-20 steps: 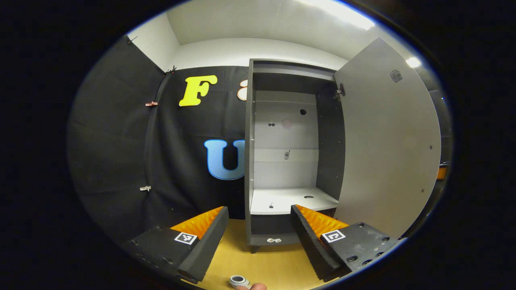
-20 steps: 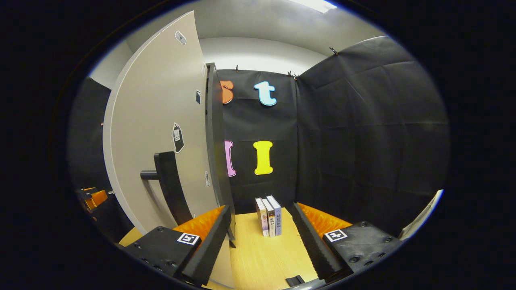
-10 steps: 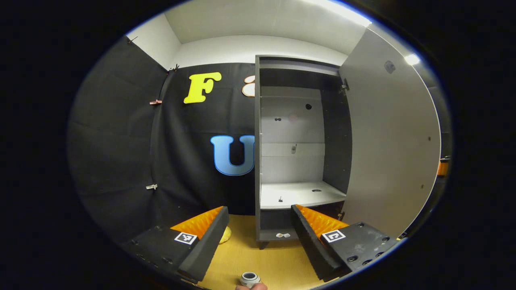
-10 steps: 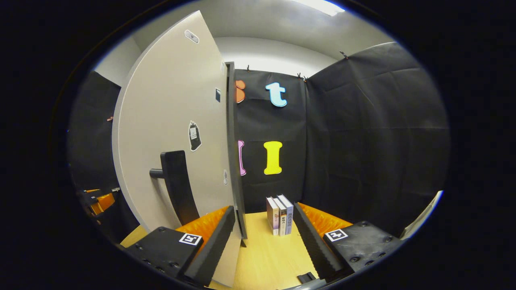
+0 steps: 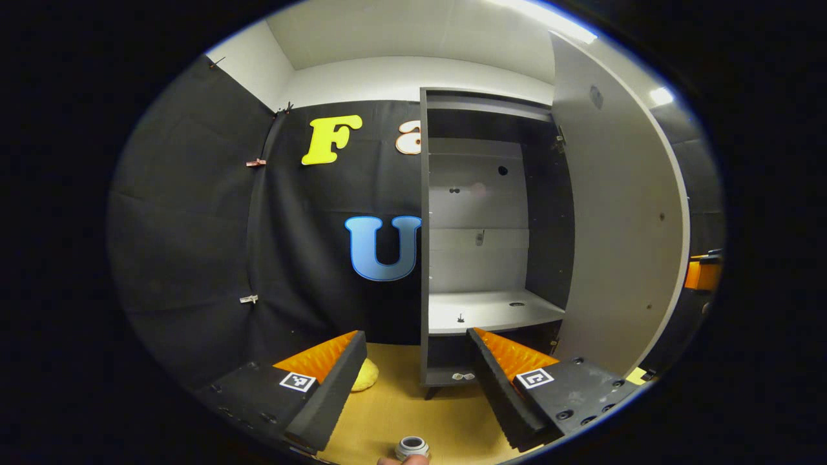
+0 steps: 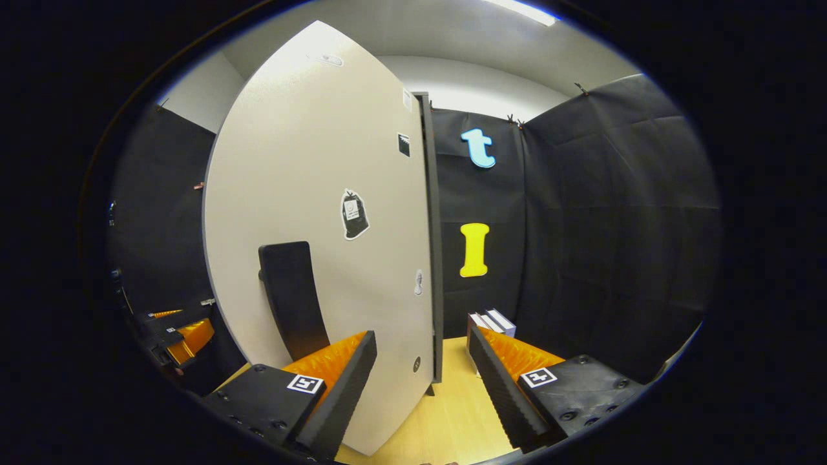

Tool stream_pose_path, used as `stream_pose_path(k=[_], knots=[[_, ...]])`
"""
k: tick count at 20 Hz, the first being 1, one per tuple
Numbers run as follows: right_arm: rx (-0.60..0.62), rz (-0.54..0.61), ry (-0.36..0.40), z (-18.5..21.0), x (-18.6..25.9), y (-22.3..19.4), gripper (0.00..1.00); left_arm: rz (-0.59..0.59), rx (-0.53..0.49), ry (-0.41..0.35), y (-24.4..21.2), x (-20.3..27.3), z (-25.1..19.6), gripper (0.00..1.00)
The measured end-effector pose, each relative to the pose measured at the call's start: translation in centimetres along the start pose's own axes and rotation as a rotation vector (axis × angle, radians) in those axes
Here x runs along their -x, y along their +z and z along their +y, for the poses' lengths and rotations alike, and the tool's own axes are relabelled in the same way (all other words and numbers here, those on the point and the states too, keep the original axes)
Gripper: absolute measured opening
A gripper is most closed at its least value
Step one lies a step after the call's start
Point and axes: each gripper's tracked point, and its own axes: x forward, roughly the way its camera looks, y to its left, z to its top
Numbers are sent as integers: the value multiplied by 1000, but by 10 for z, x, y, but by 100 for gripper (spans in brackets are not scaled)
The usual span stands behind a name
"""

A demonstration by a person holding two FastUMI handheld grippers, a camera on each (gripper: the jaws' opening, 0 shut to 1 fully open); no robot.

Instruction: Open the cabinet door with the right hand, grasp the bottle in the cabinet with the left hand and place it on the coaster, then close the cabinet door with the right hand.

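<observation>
Closing the cabinet door [image 6: 323, 213] appears the step in hand. We find the right gripper [image 6: 420, 387] wide and empty, the door's edge between its jaws, its handle [image 6: 291, 297] left. The left gripper [image 5: 413, 381] stands wide, bottle [image 5: 413, 447] below its jaws. Risk: fingers catching the door edge.
</observation>
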Motion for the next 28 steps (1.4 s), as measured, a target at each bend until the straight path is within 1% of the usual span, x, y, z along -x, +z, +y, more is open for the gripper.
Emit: stream_pose_path(k=[5, 8, 9, 10, 11, 15, 23, 24, 25, 26, 27, 28], knots=[[-20, 1, 74, 50, -19, -4, 95, -13, 0, -1, 4, -3, 10, 97], [-21, 18, 137, 82, -25, -12, 96, -11, -3, -6, 2, -8, 14, 97], [-20, 23, 154, 89, -26, -14, 96, -10, 3, -11, 2, -9, 14, 99], [-16, 25, 165, 95, -26, -14, 98, -10, 9, -11, 1, -10, 16, 97], [-12, 24, 169, 98, -27, -15, 99, -8, 12, -8, 1, -10, 17, 97], [-16, 1, 164, 97, -23, -11, 99, -13, -2, -2, 2, -12, 22, 97], [-11, -25, 126, 76, -17, -6, 99, -29, -29, 8, 10, -6, 21, 97], [-11, -25, 125, 74, -16, -5, 99, -30, -30, 7, 10, -5, 19, 99], [-10, -25, 122, 71, -14, -5, 99, -33, -31, 2, 11, -3, 16, 96], [-6, -27, 119, 69, -12, -5, 99, -36, -34, 1, 13, -2, 13, 97], [-3, -28, 114, 65, -10, -5, 99, -36, -38, -2, 14, 0, 10, 99], [1, -26, 110, 62, -8, -6, 99, -35, -43, -2, 14, 1, 8, 96]])
